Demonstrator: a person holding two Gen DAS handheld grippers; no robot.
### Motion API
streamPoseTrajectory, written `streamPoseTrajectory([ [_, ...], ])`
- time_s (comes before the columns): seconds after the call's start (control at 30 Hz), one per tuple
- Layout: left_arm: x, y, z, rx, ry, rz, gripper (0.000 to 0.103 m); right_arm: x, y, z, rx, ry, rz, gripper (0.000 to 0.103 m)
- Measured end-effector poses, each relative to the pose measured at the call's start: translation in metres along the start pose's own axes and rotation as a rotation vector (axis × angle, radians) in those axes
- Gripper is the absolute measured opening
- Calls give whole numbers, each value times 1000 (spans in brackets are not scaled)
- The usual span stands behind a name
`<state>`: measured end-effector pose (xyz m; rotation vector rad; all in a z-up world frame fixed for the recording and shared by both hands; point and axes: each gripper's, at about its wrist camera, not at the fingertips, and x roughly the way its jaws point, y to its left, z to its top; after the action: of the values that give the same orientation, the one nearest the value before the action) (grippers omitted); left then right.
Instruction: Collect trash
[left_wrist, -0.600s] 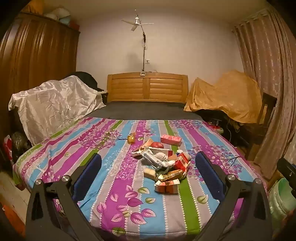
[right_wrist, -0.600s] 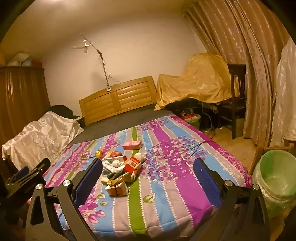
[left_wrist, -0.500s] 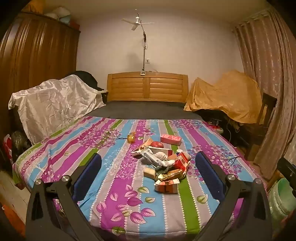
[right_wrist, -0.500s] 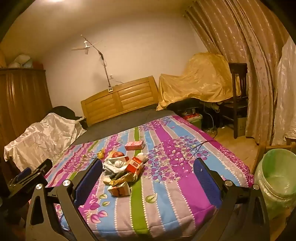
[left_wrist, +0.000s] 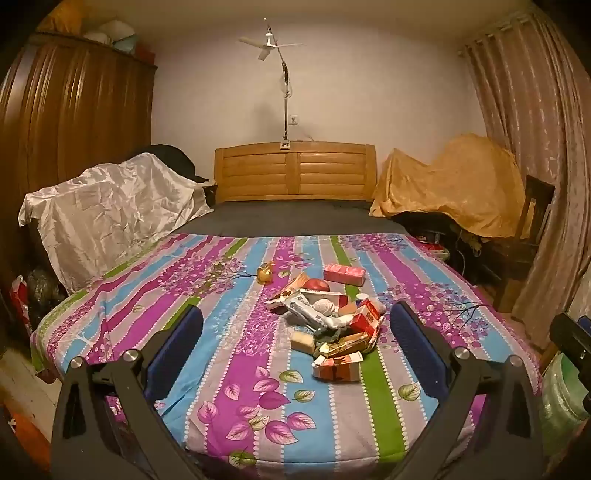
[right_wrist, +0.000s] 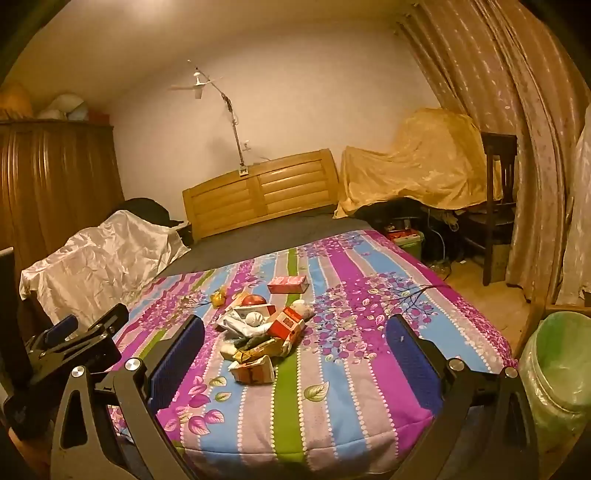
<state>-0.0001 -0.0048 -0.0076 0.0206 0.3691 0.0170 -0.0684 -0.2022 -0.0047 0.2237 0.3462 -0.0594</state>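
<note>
A heap of trash (left_wrist: 328, 321) lies on the striped bed (left_wrist: 229, 369), near its foot. The left gripper (left_wrist: 295, 350) and right gripper (right_wrist: 295, 350) hover above the bed's foot, fingers spread wide and empty. A green-lined bin (right_wrist: 557, 365) stands beside the bed.

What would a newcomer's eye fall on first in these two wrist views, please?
Most likely the bright striped, flowered bedspread that fills the middle of both views, with a heap of trash of cartons and wrappers lying near its centre. Next, the green-lined bin on the floor by the bed's right corner. Both the left gripper and right gripper frame the heap with jaws wide open and empty.
</note>
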Motion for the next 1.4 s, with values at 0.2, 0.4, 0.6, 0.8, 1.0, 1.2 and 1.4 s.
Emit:
streamPoseTrajectory([
  [0.2,1,1,0,-5,3,9,98,6,0,-2,-1,14,-41,98],
  [0.4,0,3,3,-9,0,13,98,13,2,-1,-16,37,-90,98],
  [0.6,-4,2,5,3,-21,10,98,15,6,-3,-29,36,-113,98],
  [0.8,-7,-1,5,11,-28,11,98,17,9,0,-48,31,-135,98],
  [1.0,-9,-1,4,9,-25,20,98,22,11,8,-68,3,-194,98],
  [1.2,-6,-1,6,6,-17,27,98,25,10,4,-55,29,-200,98],
  [1.4,-4,1,6,5,1,39,98,29,3,2,-21,60,-200,98],
])
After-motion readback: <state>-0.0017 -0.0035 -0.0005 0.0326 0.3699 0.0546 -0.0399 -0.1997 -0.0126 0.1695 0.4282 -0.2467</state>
